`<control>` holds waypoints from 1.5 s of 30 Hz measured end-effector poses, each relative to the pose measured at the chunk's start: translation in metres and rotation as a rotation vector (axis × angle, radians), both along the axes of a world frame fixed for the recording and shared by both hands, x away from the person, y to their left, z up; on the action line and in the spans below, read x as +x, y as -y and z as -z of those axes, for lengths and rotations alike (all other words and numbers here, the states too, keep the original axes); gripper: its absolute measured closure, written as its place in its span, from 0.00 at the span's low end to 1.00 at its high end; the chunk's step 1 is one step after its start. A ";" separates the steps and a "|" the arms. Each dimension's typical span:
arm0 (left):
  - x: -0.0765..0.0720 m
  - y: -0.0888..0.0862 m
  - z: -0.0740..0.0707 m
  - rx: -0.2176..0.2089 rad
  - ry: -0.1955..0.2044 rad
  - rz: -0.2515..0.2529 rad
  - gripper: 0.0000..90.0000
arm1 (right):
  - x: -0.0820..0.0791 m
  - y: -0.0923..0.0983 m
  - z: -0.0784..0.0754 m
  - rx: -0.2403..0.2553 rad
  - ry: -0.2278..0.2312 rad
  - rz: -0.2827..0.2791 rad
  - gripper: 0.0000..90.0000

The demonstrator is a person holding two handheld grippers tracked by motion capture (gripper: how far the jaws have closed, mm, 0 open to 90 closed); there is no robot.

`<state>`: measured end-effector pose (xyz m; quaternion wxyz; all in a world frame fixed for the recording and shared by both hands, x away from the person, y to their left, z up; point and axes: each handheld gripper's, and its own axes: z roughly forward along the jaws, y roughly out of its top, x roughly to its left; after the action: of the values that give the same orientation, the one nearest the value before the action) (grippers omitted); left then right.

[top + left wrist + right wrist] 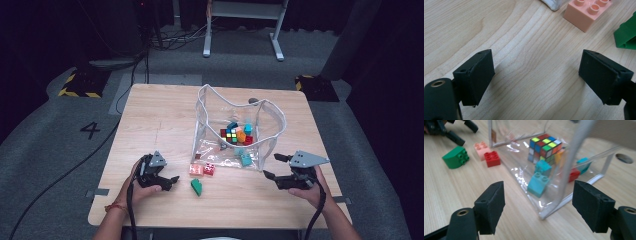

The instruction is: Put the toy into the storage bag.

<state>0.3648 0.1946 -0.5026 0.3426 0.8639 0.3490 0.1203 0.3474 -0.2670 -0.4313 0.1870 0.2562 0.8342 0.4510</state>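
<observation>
A: Report hand-held gripper status.

B: Left hand-held gripper (172, 179): jaws spread wide, nothing between the pads, low over the counter (150, 120). Right hand-held gripper (272, 167): jaws also wide apart and holding nothing; the near corner of the clear plastic bag (559, 202) stands just ahead, between the lines of its jaws, not touched.

A: Location of the loose bricks?

B: Three lie on the counter outside the bag. The pink brick (587, 12) sits ahead of the left hand-held gripper, slightly toward its right jaw; the green brick (626, 35) is just beyond that right jaw's tip; the red brick (210, 169) touches the pink one on the far side.

A: Progress estimate?

B: Judged as packing bricks into the bag: partly complete. Inside are a puzzle cube (545, 146), teal bricks (538, 183) and several further pieces. Three bricks remain; none is gripped.

A: Obstructions?

B: The bag's white-edged wall (200, 125) stands between the loose bricks and the interior. Entry is probably from the top opening. The counter surface around both hand-held grippers is otherwise bare.
</observation>
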 end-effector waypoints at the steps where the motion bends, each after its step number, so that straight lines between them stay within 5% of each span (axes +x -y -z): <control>1: 0.000 0.000 0.000 0.000 0.000 0.000 0.15 | -0.001 -0.003 0.003 0.009 -0.009 -0.015 0.31; 6: 0.000 0.000 0.000 0.000 0.000 0.000 0.15 | -0.004 -0.023 0.018 0.007 -0.049 -0.094 0.33; 9: 0.000 0.000 0.000 0.000 0.000 0.000 0.15 | -0.003 -0.040 0.027 -0.030 -0.070 -0.121 0.43; 15: 0.000 0.000 0.000 0.000 0.000 0.000 0.15 | 0.004 -0.080 0.043 -0.083 -0.060 -0.201 0.48; 21: 0.000 0.000 0.000 -0.001 0.000 -0.002 0.15 | 0.011 -0.115 0.051 -0.078 -0.102 -0.244 0.49; 22: 0.000 0.000 0.000 0.000 0.000 0.000 0.15 | 0.016 -0.121 0.053 -0.089 -0.064 -0.274 0.49; 39: 0.000 0.000 0.000 0.000 0.000 0.000 0.15 | 0.039 -0.167 0.068 -0.145 -0.078 -0.244 0.41; 45: 0.000 0.000 0.000 0.000 0.000 0.000 0.15 | 0.043 -0.170 0.069 -0.145 -0.093 -0.257 0.58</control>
<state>0.3648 0.1946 -0.5026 0.3425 0.8640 0.3489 0.1203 0.3900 -0.0970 -0.5003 0.1070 0.1535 0.8983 0.3976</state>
